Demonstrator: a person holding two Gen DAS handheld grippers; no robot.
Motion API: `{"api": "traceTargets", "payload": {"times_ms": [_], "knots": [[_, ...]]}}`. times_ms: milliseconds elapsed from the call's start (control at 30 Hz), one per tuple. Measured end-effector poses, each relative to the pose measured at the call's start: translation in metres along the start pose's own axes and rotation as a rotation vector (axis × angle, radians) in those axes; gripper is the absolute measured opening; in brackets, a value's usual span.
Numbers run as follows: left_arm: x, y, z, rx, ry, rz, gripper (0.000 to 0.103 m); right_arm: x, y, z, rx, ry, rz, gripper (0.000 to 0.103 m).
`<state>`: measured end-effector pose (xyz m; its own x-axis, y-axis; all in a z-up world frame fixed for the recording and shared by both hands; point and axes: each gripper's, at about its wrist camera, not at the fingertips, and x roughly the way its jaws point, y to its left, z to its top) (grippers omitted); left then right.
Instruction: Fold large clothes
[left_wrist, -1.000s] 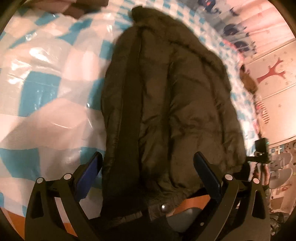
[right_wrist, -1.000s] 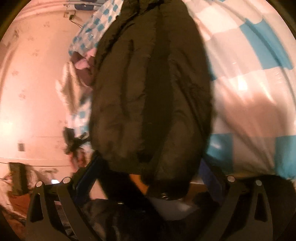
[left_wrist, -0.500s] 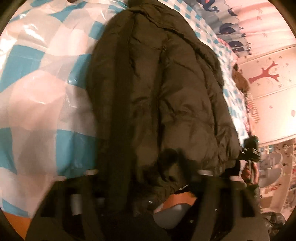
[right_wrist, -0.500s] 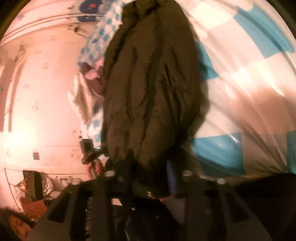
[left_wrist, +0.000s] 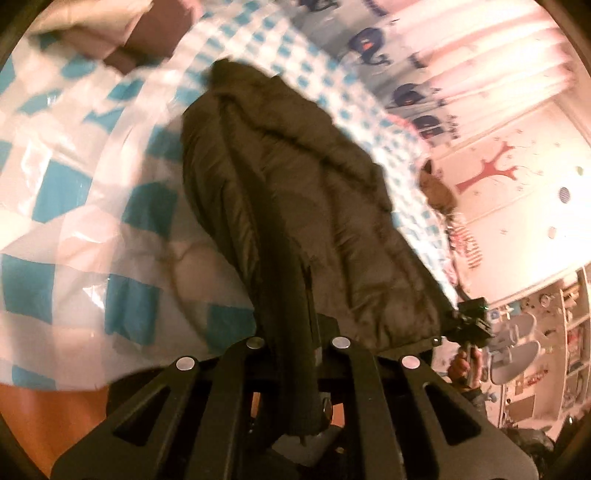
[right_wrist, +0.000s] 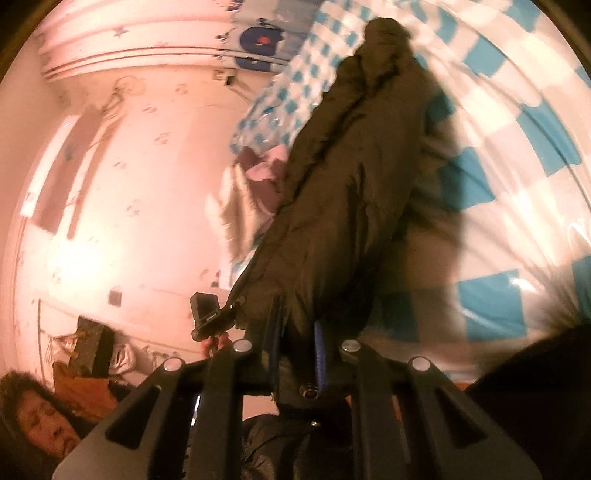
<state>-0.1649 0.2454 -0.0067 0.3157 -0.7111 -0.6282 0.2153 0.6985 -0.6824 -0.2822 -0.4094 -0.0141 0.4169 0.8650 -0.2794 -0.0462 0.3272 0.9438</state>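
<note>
Between the left gripper's (left_wrist: 293, 341) fingers, dark jacket (left_wrist: 295, 206) hem clamped; right gripper (right_wrist: 295, 347) clamped likewise (no readable labels), checked bed (left_wrist: 74, 192) beyond.

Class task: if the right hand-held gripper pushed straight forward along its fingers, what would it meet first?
The dark padded jacket: the right hand-held gripper is already shut on its hem, and the jacket stretches directly ahead.

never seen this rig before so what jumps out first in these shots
A dark puffy jacket fills the middle of both views, stretched away across a blue-and-white checked bed cover. Its near hem is pinched in the left gripper and the right gripper, both closed on the fabric. In the left wrist view, a red tree decal stands out on the pink wall at right.
</note>
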Motion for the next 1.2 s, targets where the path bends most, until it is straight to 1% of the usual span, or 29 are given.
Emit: {"api": "traceTargets", "payload": {"times_ms": [67, 100, 167, 200, 233, 267, 300, 333, 367, 400, 433, 467, 533, 567, 600, 700, 733, 767, 800, 833, 867, 900, 933, 967, 1033, 1133, 1200], "knots": [[-0.009, -0.005, -0.008, 0.033, 0.012, 0.000, 0.005, -0.001, 0.003, -0.006, -0.022, 0.029, -0.017, 0.016], [-0.006, -0.003, -0.013, 0.041, 0.041, 0.018, 0.005, 0.002, -0.001, -0.009, -0.025, 0.070, -0.058, 0.020], [0.008, 0.018, -0.020, 0.000, 0.114, 0.050, 0.006, 0.009, -0.019, -0.011, 0.010, 0.111, -0.146, 0.034], [0.018, 0.032, -0.023, -0.031, 0.155, 0.060, 0.007, 0.015, -0.031, -0.012, 0.032, 0.141, -0.196, 0.046], [0.025, 0.043, -0.026, -0.061, 0.179, 0.070, 0.008, 0.021, -0.041, -0.012, 0.063, 0.158, -0.224, 0.050], [0.029, 0.053, -0.027, -0.091, 0.184, 0.075, 0.012, 0.023, -0.046, -0.011, 0.068, 0.157, -0.219, 0.050], [0.030, 0.060, -0.028, -0.111, 0.176, 0.058, 0.018, 0.025, -0.046, -0.010, 0.066, 0.158, -0.209, 0.054], [0.030, 0.062, -0.029, -0.117, 0.172, 0.045, 0.022, 0.027, -0.045, -0.009, 0.065, 0.157, -0.221, 0.058], [0.030, 0.063, -0.029, -0.123, 0.172, 0.043, 0.036, 0.028, -0.044, -0.009, 0.059, 0.162, -0.242, 0.058], [0.029, 0.062, -0.030, -0.119, 0.167, 0.033, 0.044, 0.033, -0.042, -0.008, 0.047, 0.182, -0.285, 0.058], [0.029, 0.060, -0.030, -0.109, 0.169, 0.029, 0.049, 0.039, -0.040, -0.008, 0.035, 0.202, -0.324, 0.058], [0.031, 0.056, -0.027, -0.090, 0.174, 0.040, 0.055, 0.041, -0.038, -0.006, 0.027, 0.214, -0.357, 0.058], [0.032, 0.051, -0.027, -0.076, 0.170, 0.064, 0.059, 0.043, -0.034, -0.004, -0.014, 0.234, -0.465, 0.059], [0.033, 0.048, -0.027, -0.078, 0.167, 0.057, 0.062, 0.046, -0.031, -0.003, -0.028, 0.233, -0.497, 0.060], [0.034, 0.048, -0.026, -0.072, 0.172, 0.066, 0.065, 0.050, -0.032, -0.002, -0.035, 0.237, -0.524, 0.060], [0.045, 0.048, -0.027, -0.052, 0.208, 0.105, 0.066, 0.064, -0.045, -0.004, -0.031, 0.304, -0.532, 0.061], [0.049, 0.046, -0.028, -0.038, 0.212, 0.119, 0.064, 0.069, -0.050, -0.004, -0.014, 0.314, -0.492, 0.060], [0.052, 0.045, -0.029, -0.020, 0.219, 0.131, 0.041, 0.068, -0.051, -0.003, 0.007, 0.311, -0.437, 0.055], [0.055, 0.043, -0.031, -0.014, 0.234, 0.136, 0.011, 0.065, -0.057, -0.005, 0.037, 0.300, -0.374, 0.029], [0.053, 0.045, -0.032, -0.028, 0.226, 0.130, 0.011, 0.059, -0.061, -0.008, 0.052, 0.286, -0.337, 0.020], [0.049, 0.044, -0.033, -0.029, 0.201, 0.123, 0.007, 0.053, -0.061, -0.010, 0.069, 0.253, -0.259, 0.018], [0.046, 0.041, -0.033, -0.027, 0.179, 0.123, 0.006, 0.046, -0.056, -0.012, 0.070, 0.214, -0.188, 0.014], [0.041, 0.040, -0.033, -0.035, 0.156, 0.113, 0.005, 0.039, -0.052, -0.013, 0.064, 0.182, -0.135, 0.012], [0.037, 0.036, -0.032, -0.041, 0.135, 0.097, 0.005, 0.029, -0.042, -0.014, 0.046, 0.118, -0.040, 0.012], [0.019, 0.024, -0.029, -0.046, 0.068, 0.042, 0.004, 0.014, -0.027, -0.013, 0.014, 0.033, 0.079, 0.012], [-0.008, -0.005, -0.026, -0.015, -0.016, -0.039, 0.004, -0.011, 0.005, -0.014, -0.097, -0.086, 0.262, 0.012], [-0.030, -0.028, -0.029, 0.025, -0.064, -0.106, 0.004, -0.027, 0.019, -0.019, -0.143, -0.141, 0.370, 0.012]]}}
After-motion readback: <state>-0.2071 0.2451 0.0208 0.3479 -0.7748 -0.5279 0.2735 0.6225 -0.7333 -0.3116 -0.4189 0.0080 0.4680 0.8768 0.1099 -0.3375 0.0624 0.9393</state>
